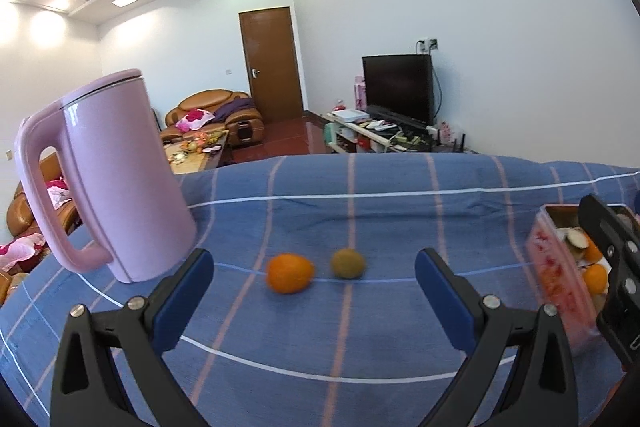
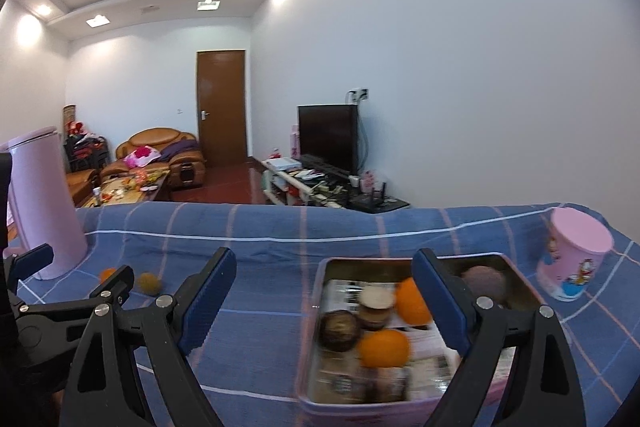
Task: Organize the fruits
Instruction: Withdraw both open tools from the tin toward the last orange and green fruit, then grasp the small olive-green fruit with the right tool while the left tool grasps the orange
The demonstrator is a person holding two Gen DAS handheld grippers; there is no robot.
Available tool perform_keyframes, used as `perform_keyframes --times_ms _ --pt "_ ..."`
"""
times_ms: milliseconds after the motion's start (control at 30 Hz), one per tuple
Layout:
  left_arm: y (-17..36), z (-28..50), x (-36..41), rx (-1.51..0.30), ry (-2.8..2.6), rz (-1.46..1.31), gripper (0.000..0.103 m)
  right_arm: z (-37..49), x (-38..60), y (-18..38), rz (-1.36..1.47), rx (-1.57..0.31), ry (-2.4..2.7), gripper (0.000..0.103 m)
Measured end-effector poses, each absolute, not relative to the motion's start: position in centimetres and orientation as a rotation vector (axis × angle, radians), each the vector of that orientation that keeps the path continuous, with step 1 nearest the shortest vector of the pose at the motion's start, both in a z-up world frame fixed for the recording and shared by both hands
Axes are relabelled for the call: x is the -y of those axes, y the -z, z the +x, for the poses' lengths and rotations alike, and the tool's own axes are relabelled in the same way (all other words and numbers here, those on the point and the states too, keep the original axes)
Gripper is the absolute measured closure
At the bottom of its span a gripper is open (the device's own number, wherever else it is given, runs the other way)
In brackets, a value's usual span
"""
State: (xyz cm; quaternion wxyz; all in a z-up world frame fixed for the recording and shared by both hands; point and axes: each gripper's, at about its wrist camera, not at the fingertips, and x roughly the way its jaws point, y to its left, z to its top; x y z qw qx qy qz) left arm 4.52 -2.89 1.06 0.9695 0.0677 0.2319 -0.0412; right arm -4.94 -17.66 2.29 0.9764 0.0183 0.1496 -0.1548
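An orange (image 1: pixel 289 272) and a brownish-green kiwi (image 1: pixel 347 263) lie side by side on the blue checked cloth (image 1: pixel 360 339). My left gripper (image 1: pixel 314 301) stands open just short of them, nothing between its fingers. At the right sits a pink tin box (image 2: pixel 320 311) holding two oranges (image 2: pixel 383 348), a kiwi (image 2: pixel 484 281) and other dark round fruit. My right gripper (image 2: pixel 324 299) hangs open over the box's near left part, empty. The same box (image 1: pixel 556 291) shows at the right edge of the left wrist view, partly behind the right gripper.
A tall pink kettle (image 1: pixel 116 183) stands at the left of the cloth, close to the left gripper's left finger. A pink cartoon cup (image 2: pixel 572 253) sits at the far right. Beyond the table's far edge are sofas, a TV stand and a door.
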Motion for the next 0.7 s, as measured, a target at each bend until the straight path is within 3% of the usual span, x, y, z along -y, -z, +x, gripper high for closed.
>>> perform_keyframes --times_ms 533,600,667,700 --pt "0.1 10.3 -5.5 -0.577 -0.191 0.134 0.000 5.1 11.2 0.4 0.063 -0.576 0.041 0.013" --pt "0.1 10.9 -6.0 -0.590 -0.218 0.127 0.000 6.8 10.8 1.1 0.080 -0.638 0.012 0.037" --pt "0.1 11.3 -6.7 -0.603 -0.216 0.104 0.000 8.5 10.6 2.0 0.110 -0.705 -0.025 0.048" --pt "0.1 11.5 -7.1 -0.608 -0.222 0.089 0.000 9.1 10.6 2.3 0.137 -0.727 -0.050 0.048"
